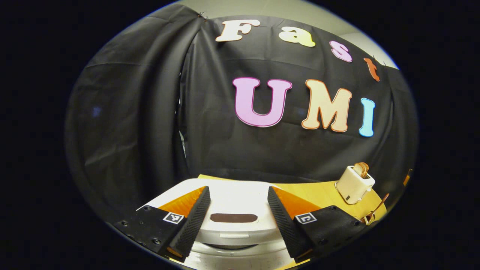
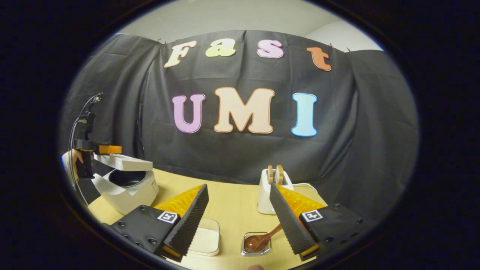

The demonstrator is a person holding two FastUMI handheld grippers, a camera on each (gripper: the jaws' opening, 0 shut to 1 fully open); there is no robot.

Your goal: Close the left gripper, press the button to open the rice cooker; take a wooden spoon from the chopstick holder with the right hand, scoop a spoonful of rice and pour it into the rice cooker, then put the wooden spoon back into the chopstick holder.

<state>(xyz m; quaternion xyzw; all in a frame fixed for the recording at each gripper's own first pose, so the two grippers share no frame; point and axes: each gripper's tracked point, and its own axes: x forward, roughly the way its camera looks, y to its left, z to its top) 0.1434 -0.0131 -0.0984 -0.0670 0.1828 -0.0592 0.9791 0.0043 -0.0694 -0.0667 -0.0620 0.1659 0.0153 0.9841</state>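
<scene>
White plastic dominated the bench: one rice cooker (image 2: 125,187) stood at the table's (image 2: 232,202) far left in the right gripper view, its lid (image 2: 123,163) partly raised over a dark inner pot (image 2: 127,178) whose contents could not be made out. In the left gripper view the cooker (image 1: 232,210) sat directly under the left gripper (image 1: 237,210), whose fingers were spread apart and held nothing, flanking a dark oval panel (image 1: 233,218) on the lid. From the right gripper view, that same gripper (image 2: 105,149) hovered at the lid's edge, a hand (image 2: 77,157) gripping its handle.

The right gripper (image 2: 240,213) also stood released and empty, poised above two small containers. One clear tray (image 2: 204,236) held what looked like white rice. One metal holder (image 2: 257,243) just beside it carried a single wooden spoon (image 2: 262,238), bowl down, handle leaning toward the right finger.

One white toaster (image 2: 268,195) stood behind the holder with two slices (image 2: 275,174) upright in its slots; in the left gripper view the toaster (image 1: 354,183) appeared at the right. No brand or label on any appliance could be read; each gripper bore small square black-and-white markers (image 2: 167,216).
</scene>
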